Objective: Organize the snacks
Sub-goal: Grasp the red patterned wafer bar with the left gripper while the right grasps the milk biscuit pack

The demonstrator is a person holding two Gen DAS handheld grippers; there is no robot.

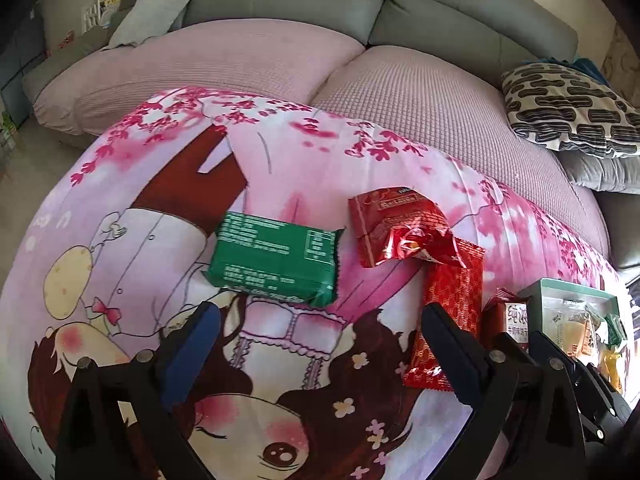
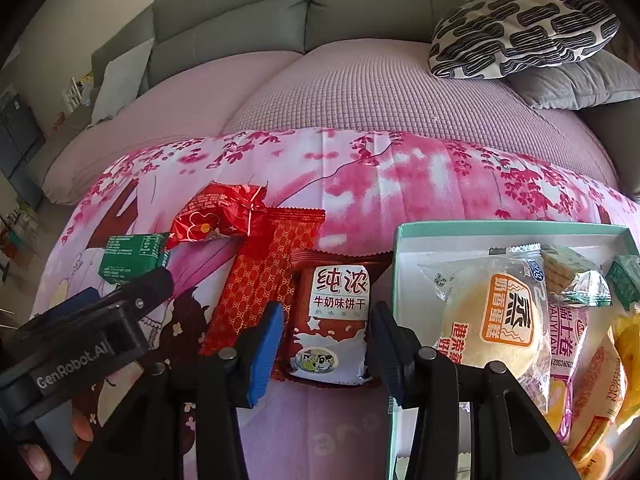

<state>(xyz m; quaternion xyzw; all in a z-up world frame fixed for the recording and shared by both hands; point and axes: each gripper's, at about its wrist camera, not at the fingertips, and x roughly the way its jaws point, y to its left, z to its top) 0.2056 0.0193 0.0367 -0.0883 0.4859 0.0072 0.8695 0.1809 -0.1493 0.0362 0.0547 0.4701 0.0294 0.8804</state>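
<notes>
On a pink cartoon-print cloth (image 1: 304,160) lie a green packet (image 1: 276,258), a crumpled red packet (image 1: 394,228) and a long red patterned packet (image 1: 450,308). My left gripper (image 1: 320,320) is open, just short of the green packet. In the right wrist view, my right gripper (image 2: 328,334) is open with its jaws on either side of a brown milk-biscuit packet (image 2: 334,316), apart from it. A mint-rimmed box (image 2: 400,240) to its right holds several wrapped snacks, a round cake packet (image 2: 496,320) among them. The left gripper body (image 2: 80,344) shows at lower left.
A grey sofa (image 1: 300,0) with pinkish seat cushions (image 1: 420,92) stands behind the cloth. A black-and-white patterned pillow (image 2: 520,28) and a grey pillow (image 2: 580,80) lie at the right. The box (image 1: 568,304) sits at the cloth's right edge.
</notes>
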